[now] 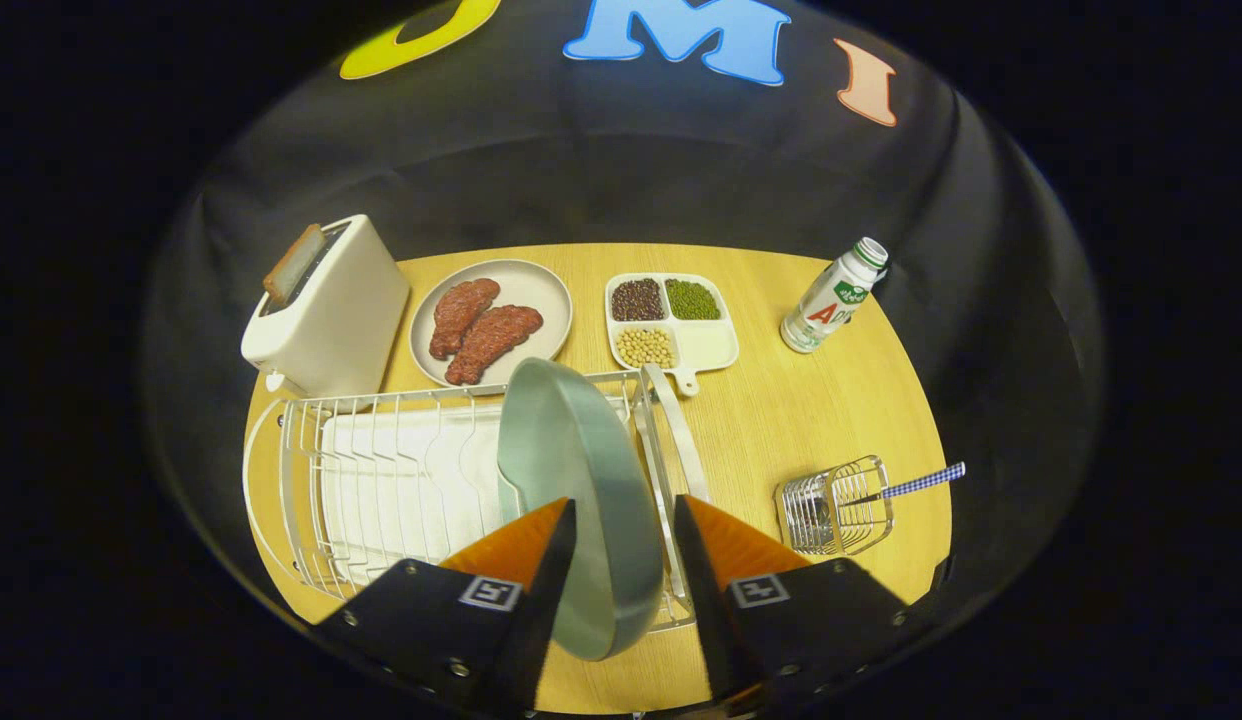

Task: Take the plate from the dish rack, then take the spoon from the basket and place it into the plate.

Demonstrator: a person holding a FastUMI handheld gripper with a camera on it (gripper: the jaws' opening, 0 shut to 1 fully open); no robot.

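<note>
While the plate (571,480) stands on its edge in the rack (381,480), your job is to get a good hold on it and lift it out. The gripper (624,525) is open about as wide as the plate is thick, with one finger on each side of the plate's near rim. The left finger looks like it touches the plate, but I can't tell if the right one does, so I would not call it a firm hold yet. Squeeze until both fingers press the rim. Then lift straight up, so the plate does not catch on the wires. Go slowly, because a plate held by its rim may swing or slip. The plate's thin edge faces you. Its long line runs from near you, at 6 o'clock, away toward 12 o'clock, leaning a little toward 11. Its hollow side faces left, toward 9 o'clock, over the white mat in the rack. The spoon (916,484) comes next. It lies in the small wire basket (836,505) at about 3 o'clock from the fingers, well apart from the rack. Its checked handle sticks out of the basket and points away toward 2 o'clock. Put the plate flat on the bare table (781,420) between the rack and the basket, so the spoon has a short trip.
</note>
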